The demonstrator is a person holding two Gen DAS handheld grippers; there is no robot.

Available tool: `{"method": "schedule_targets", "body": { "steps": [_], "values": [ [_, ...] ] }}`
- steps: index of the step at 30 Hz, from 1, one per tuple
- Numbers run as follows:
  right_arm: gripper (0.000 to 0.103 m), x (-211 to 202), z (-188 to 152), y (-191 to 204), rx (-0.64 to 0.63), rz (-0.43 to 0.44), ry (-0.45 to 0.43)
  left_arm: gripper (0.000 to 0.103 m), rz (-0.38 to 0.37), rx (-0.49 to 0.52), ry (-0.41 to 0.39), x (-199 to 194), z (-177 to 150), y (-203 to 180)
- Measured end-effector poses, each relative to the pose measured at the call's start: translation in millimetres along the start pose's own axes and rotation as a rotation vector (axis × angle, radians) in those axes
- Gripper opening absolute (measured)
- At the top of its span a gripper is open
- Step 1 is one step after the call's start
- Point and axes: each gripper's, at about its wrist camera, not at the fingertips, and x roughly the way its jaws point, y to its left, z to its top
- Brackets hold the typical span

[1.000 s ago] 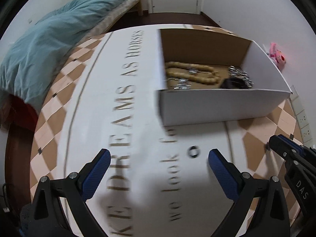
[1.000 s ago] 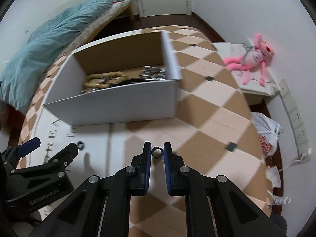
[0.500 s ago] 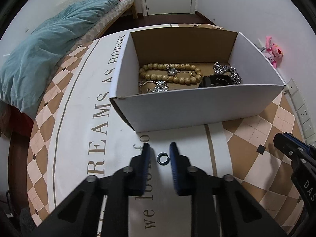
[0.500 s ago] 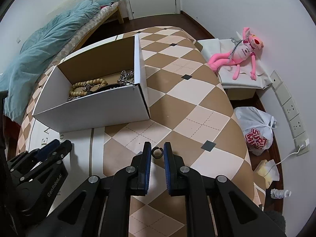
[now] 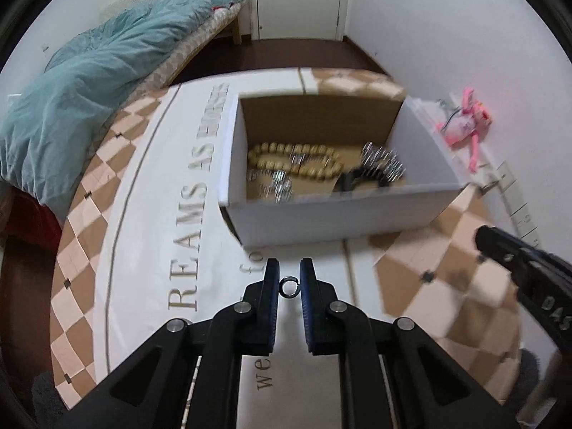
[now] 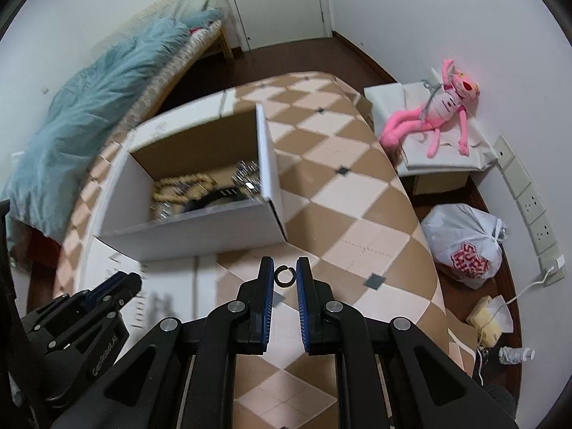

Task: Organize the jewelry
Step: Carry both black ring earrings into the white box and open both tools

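My left gripper [image 5: 289, 284] is shut on a small dark ring [image 5: 289, 287], held above the white part of the tablecloth just in front of the box. My right gripper [image 6: 284, 274] is shut on another small dark ring [image 6: 285, 275], held above the checkered cloth in front of the box's right corner. The white cardboard box [image 5: 339, 216] stands open ahead; it also shows in the right wrist view [image 6: 200, 228]. Inside lie a beige bead necklace [image 5: 296, 164], silver chains [image 5: 382, 164] and a black band [image 5: 352, 178].
The table wears a checkered cloth with a white lettered band [image 5: 193, 214]. A bed with a teal duvet [image 5: 89, 100] is at the left. A pink plush toy [image 6: 439, 114], a white plastic bag [image 6: 464, 246] and wall sockets [image 6: 529, 200] are at the right.
My left gripper closed on the ring that lay on the cloth and lifted it. My right gripper, still holding its ring, rose and pulled back from the box.
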Motion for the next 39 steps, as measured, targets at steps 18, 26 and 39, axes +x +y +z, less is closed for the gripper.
{"method": "schedule_targets", "body": {
  "steps": [18, 26, 39],
  "values": [
    [0.013, 53, 133, 44, -0.055, 0.223, 0.184, 0.01, -0.104, -0.067, 0.105, 28, 131, 26],
    [0.027, 80, 142, 36, -0.008, 0.215, 0.285, 0.079, -0.054, -0.081, 0.09, 24, 143, 33],
    [0.087, 45, 142, 31, -0.117, -0.025, 0.161, 0.101, 0.118, -0.03, 0.054, 14, 127, 40]
  ]
}}
